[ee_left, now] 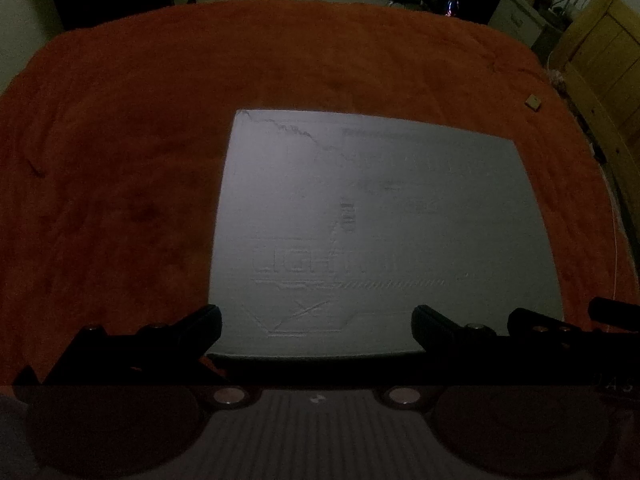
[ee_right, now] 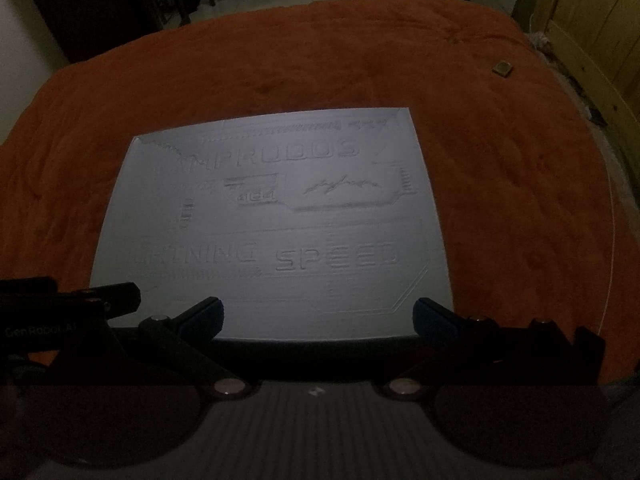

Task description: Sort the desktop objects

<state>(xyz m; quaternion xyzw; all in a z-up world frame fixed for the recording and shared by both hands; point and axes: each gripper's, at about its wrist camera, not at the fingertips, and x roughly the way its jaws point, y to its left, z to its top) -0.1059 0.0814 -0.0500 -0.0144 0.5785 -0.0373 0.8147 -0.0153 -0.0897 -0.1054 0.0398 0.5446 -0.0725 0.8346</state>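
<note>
Two grippers: both low at the near edge of the scene, side by side, dim light.
Left gripper (ee_left: 316, 328): jaws spread wide, nothing between them; tips over the near edge of the mat.
Right gripper (ee_right: 318, 320): jaws released, wide apart, nothing held; blue pads on the inner faces; tips over the mat's near edge.
Mat (ee_right: 272, 224): grey rectangular pad with embossed lettering, "SPEED" readable; lies flat on the cloth, near-centre, just ahead of both grippers.
Mat in left view (ee_left: 380, 232): same pad, sits right of centre, print faint, "LIGH" partly readable.
Cloth (ee_left: 140, 140): orange fuzzy cover over the counter, wrinkled toward the far right.
Small block (ee_left: 533, 101): tan square piece on the cloth, far right, well apart from the mat; also in right view (ee_right: 503, 68).
Wood panels (ee_right: 592, 12): pale, far right, beyond the counter edge.
Background: dark room, furniture legs far, details unclear.
</note>
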